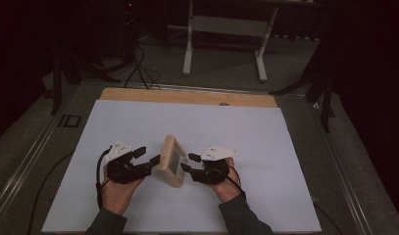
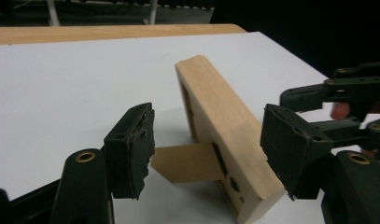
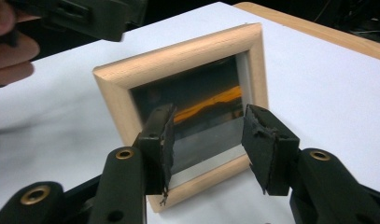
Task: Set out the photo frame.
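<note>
A small light-wood picture frame (image 1: 171,160) stands upright on the white board, propped on its back stand (image 2: 187,163). My left gripper (image 1: 147,155) is at the frame's back, on its left. Its jaws are open, and the frame's back edge (image 2: 225,130) lies between the pads without touching them. My right gripper (image 1: 188,163) faces the glass front from the right. In the right gripper view its open gripper (image 3: 208,140) stands just short of the frame (image 3: 178,56), with nothing gripped. The glass reflects an orange streak.
The white board (image 1: 236,127) lies on a wooden table whose far edge (image 1: 187,96) shows behind it. A white stand (image 1: 226,29) and cables (image 1: 138,68) are on the floor beyond. Dark floor flanks the board on both sides.
</note>
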Action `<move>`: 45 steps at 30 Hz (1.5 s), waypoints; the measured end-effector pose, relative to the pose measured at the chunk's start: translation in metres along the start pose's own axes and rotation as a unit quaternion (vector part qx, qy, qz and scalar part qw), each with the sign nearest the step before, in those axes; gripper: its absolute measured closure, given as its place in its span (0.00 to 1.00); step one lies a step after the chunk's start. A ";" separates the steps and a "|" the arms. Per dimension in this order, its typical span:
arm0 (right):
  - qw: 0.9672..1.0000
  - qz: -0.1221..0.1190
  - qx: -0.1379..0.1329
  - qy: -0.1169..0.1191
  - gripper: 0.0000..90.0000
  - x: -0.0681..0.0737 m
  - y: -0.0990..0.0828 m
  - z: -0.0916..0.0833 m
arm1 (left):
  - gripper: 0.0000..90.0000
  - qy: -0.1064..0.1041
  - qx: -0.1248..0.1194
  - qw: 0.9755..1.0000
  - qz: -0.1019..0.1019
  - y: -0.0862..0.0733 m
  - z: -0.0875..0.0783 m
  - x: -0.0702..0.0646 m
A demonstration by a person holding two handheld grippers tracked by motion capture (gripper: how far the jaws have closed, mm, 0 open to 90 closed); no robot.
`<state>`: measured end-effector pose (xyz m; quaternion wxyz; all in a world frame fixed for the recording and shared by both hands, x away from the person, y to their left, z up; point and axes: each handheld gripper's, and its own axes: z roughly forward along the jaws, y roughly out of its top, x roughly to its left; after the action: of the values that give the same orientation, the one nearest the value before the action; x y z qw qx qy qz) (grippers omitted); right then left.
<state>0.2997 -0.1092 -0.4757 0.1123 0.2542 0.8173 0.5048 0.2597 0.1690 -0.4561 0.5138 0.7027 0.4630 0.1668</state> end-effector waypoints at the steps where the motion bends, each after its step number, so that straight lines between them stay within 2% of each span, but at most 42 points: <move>1: 1.000 0.001 -0.001 -0.002 0.58 -0.001 0.000 -0.001 | 0.39 -0.003 0.000 1.000 0.001 0.000 -0.001 -0.001; 17: 1.000 0.002 -0.015 -0.024 0.56 -0.010 0.004 -0.012 | 0.31 -0.016 0.015 1.000 0.018 -0.001 0.006 -0.018; 24: 0.999 0.008 -0.021 -0.031 0.54 -0.014 0.005 -0.017 | 0.31 -0.012 0.036 0.999 0.027 -0.007 0.017 -0.024; 35: 0.999 0.015 -0.031 -0.041 0.53 -0.020 0.006 -0.023 | 0.34 -0.006 0.052 0.998 0.018 -0.013 0.027 -0.025; 45: 0.998 0.015 -0.032 -0.042 0.52 -0.021 0.006 -0.024 | 0.45 -0.014 0.065 0.998 0.008 -0.016 0.032 -0.023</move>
<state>0.3086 -0.1364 -0.4606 0.1471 0.2842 0.7915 0.5208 0.2633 0.1326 -0.4777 0.4723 0.7402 0.4603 0.1307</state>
